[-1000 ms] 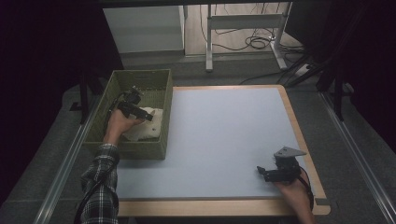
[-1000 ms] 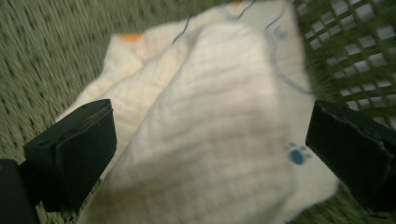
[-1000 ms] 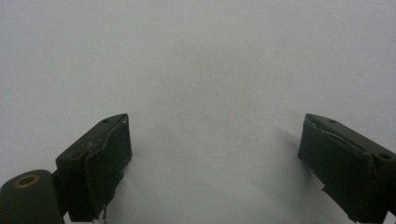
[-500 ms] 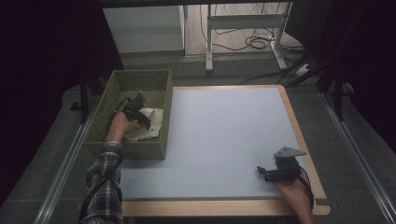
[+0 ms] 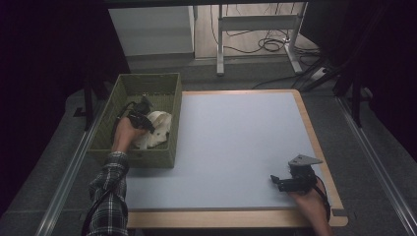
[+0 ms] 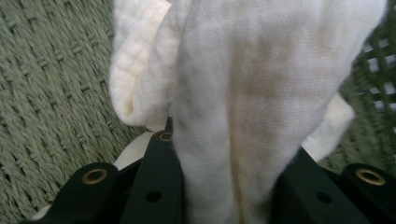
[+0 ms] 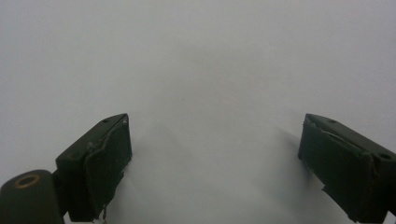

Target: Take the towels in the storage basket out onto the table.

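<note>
Left gripper [image 6: 229, 186]: jaws have just been closing, now clenched on a fold of white cloth [image 6: 252, 93] running straight ahead of them, inside the green basket [image 5: 118, 88] (nearer hand by far). Right gripper [image 7: 215, 163]: jaws spread, nothing between, over the table [image 5: 236, 142], well apart.

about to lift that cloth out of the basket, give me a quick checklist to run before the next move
1. Left claw closed on the white cloth: ok, its jaws have just been closing and a fold sits pinched between them.
2. Whole cloth gathered: not ok, part of it lies loose beside the jaws.
3. Cloth free of the green basket weave: cannot tell.
4. Landing spot on the grey table top: ok, bare.
5. Right claw out of the way: ok, open, at the near right corner of the table.
</note>
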`<action>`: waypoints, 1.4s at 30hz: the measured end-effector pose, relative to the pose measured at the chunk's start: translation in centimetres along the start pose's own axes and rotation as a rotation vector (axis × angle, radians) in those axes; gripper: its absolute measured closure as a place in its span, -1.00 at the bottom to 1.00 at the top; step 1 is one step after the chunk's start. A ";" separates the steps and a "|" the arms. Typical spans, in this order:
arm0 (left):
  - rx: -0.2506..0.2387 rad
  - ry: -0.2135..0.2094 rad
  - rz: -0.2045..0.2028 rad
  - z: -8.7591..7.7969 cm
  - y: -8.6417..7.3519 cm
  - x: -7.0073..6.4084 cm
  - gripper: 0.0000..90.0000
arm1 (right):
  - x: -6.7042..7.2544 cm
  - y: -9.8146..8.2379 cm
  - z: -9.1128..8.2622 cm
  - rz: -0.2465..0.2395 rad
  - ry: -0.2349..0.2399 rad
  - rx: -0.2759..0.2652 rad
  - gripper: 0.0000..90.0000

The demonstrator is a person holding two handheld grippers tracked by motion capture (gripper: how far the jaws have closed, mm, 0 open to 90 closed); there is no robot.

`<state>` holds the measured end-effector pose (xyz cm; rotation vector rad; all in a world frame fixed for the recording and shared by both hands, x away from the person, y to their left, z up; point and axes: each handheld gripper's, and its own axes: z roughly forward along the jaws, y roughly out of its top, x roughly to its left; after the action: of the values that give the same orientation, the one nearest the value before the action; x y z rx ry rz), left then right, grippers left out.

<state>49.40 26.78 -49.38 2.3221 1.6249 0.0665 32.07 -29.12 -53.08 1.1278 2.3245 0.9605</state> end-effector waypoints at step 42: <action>-0.303 -0.064 0.108 -17.1 -2.4 -4.5 0.66 | 0.0 0.0 0.0 0.000 -0.001 -0.001 -0.78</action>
<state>42.02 27.14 -33.14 2.1529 1.3527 0.2419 32.06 -29.11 -53.08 1.1284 2.3228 0.9605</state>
